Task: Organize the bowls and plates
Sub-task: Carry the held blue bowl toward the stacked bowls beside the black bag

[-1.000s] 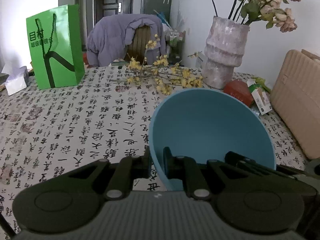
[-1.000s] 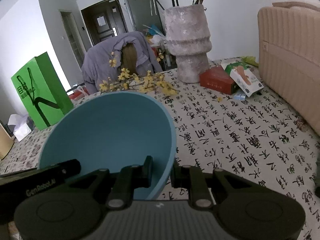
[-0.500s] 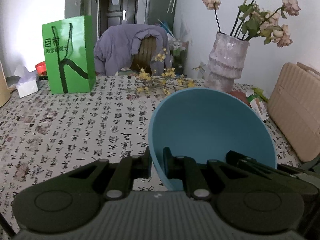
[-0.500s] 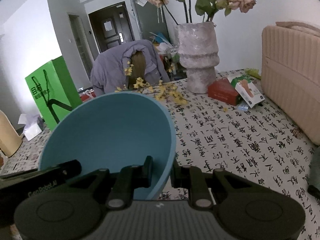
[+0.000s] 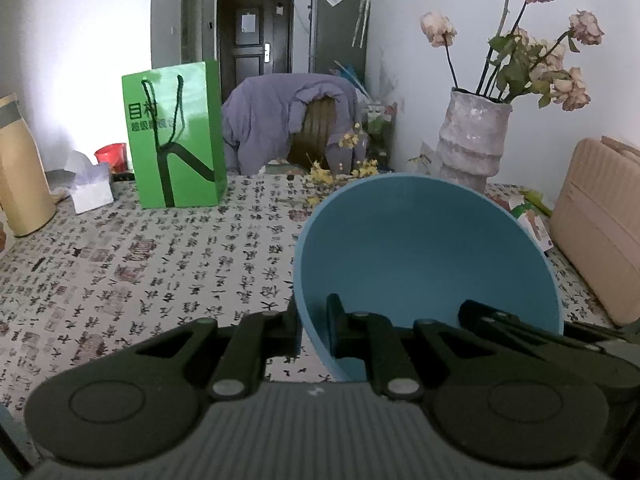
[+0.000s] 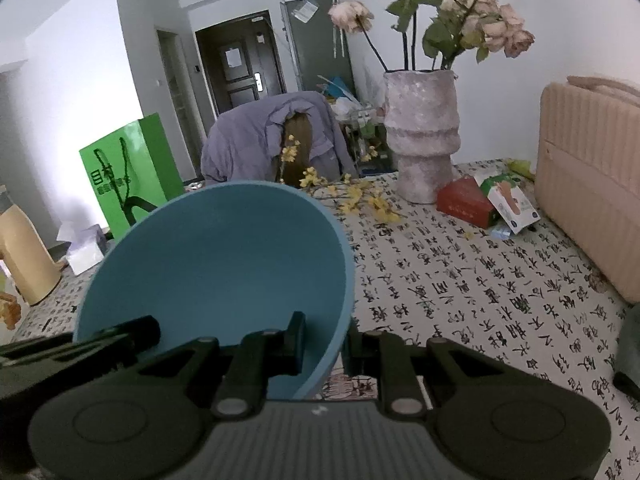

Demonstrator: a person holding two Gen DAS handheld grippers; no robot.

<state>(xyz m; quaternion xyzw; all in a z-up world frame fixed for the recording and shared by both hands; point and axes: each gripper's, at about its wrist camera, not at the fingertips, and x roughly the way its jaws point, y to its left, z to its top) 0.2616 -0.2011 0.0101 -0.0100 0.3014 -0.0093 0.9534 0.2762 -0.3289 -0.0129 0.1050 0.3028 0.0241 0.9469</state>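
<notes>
Room first: white walls, dark door [image 5: 250, 60] at the back, a chair draped w/ a purple jacket [image 5: 280, 120] past the table's far edge. Table [image 5: 120, 272] is covered in a cloth printed w/ black calligraphy; on it a green paper bag [image 5: 176, 136] far left, a grey vase [image 6: 422, 136] of dried roses far right, a beige ribbed case [image 6: 588, 184] along the right side, red box [image 6: 466, 200] by the vase foot, yellow blossom sprig [image 6: 360, 196] across the middle. Now the thing that matters: the blue bowl [image 5: 428, 248] is up in the air between my two hands, clear of the cloth, tipped so its open mouth faces back toward me. It's round, no long axis to speak of, so what counts is the rim. My left gripper [image 5: 314, 320] is clamped on the rim's left side, one finger inside, one outside; my right gripper [image 6: 324, 340] pinches the opposite side the same way. Both hands equally near, each w/ the bowl wall squeezed betw. its fingers. No plates or stack visible from either wrist cam, so I can't tell where it goes. My guess: both hands must travel together, else the rim twists.
</notes>
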